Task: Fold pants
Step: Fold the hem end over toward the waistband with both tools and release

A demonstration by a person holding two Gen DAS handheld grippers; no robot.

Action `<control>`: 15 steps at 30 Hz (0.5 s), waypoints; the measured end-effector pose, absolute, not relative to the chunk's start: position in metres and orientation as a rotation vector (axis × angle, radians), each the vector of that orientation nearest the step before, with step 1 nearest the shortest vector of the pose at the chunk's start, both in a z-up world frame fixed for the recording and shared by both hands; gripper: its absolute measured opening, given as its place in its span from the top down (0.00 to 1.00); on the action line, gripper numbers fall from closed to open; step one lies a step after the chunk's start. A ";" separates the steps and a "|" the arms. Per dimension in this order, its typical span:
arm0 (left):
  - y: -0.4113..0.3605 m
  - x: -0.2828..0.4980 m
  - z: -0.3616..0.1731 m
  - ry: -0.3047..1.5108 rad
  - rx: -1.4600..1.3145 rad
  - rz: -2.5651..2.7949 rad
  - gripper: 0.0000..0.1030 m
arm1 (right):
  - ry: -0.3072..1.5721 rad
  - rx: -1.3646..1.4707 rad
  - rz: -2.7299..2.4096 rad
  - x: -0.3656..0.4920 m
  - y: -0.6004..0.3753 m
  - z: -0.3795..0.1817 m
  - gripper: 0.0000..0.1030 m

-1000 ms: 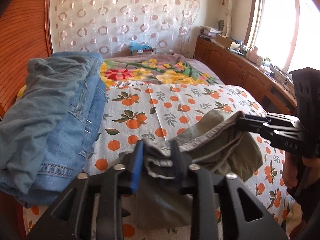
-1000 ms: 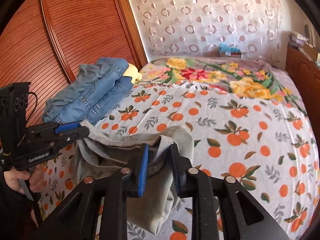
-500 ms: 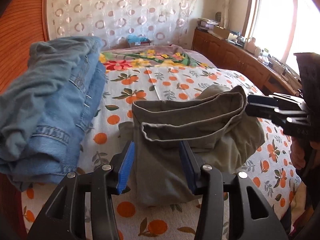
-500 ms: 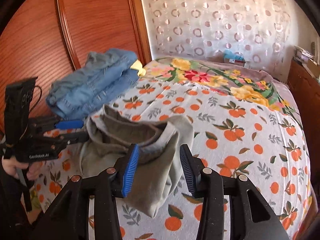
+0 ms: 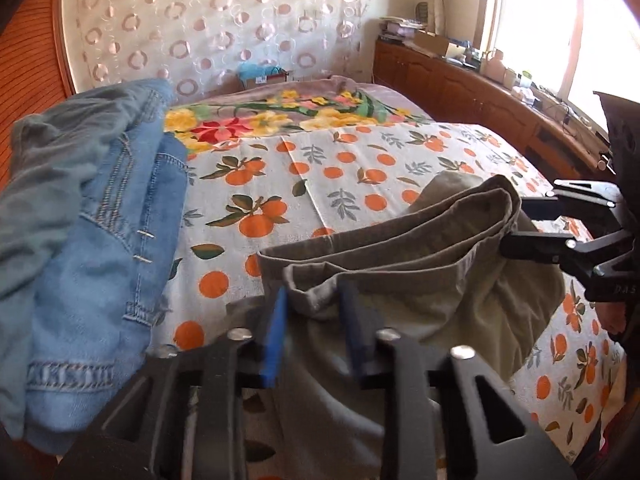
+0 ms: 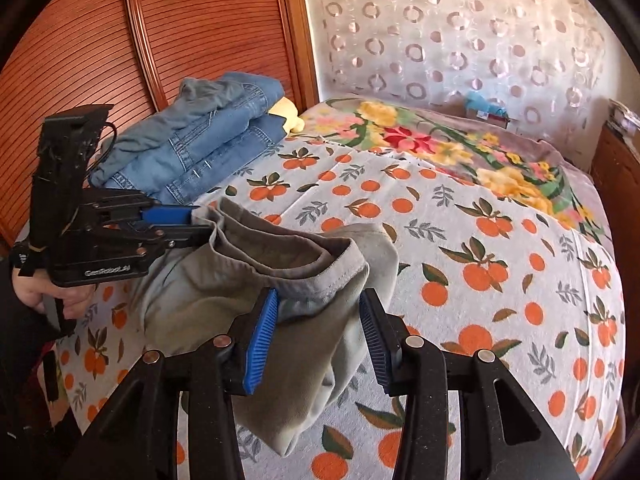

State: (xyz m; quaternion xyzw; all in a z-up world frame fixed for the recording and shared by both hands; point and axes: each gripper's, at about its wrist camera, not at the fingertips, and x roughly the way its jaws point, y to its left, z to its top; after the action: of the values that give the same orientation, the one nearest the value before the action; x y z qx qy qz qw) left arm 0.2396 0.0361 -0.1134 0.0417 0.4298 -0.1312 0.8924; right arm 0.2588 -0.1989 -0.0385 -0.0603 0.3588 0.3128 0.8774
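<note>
Two tools met the crumpled olive cotton pants on the orange-print bedsheet. My left gripper had just closed on the waistband. My right gripper, just opened, straddled it loosely. I judged this a regrasp, with the right still needing to pinch.

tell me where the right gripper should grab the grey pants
Grip the grey pants by the thick waistband hem at their right corner, coming in from the near edge of the bed. That hem already lies between the right gripper's open pads.

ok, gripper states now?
Left gripper: jaws just closing, shut on pants.
Right gripper: jaws just opened, open around pants, not gripping.
</note>
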 end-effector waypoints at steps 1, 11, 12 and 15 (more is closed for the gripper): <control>0.036 0.241 -0.114 0.896 0.086 -0.275 0.89 | 0.745 -0.120 0.659 0.260 -0.200 -0.038 0.60; 0.044 0.237 -0.083 0.748 0.030 -0.227 0.95 | 0.667 -0.057 0.613 0.261 -0.207 -0.037 0.89; 0.045 0.238 -0.079 0.733 0.018 -0.219 0.95 | 0.672 -0.043 0.593 0.263 -0.206 -0.038 0.89; 0.040 0.241 -0.080 0.753 0.038 -0.205 0.93 | 0.689 -0.055 0.543 0.264 -0.201 -0.044 0.88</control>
State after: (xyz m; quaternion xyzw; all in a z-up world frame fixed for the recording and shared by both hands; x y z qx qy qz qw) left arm 0.2412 0.0398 -0.0799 0.0187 0.3670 -0.0998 0.9247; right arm 0.2637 -0.2012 -0.0443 -0.0268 0.3335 0.2627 0.9050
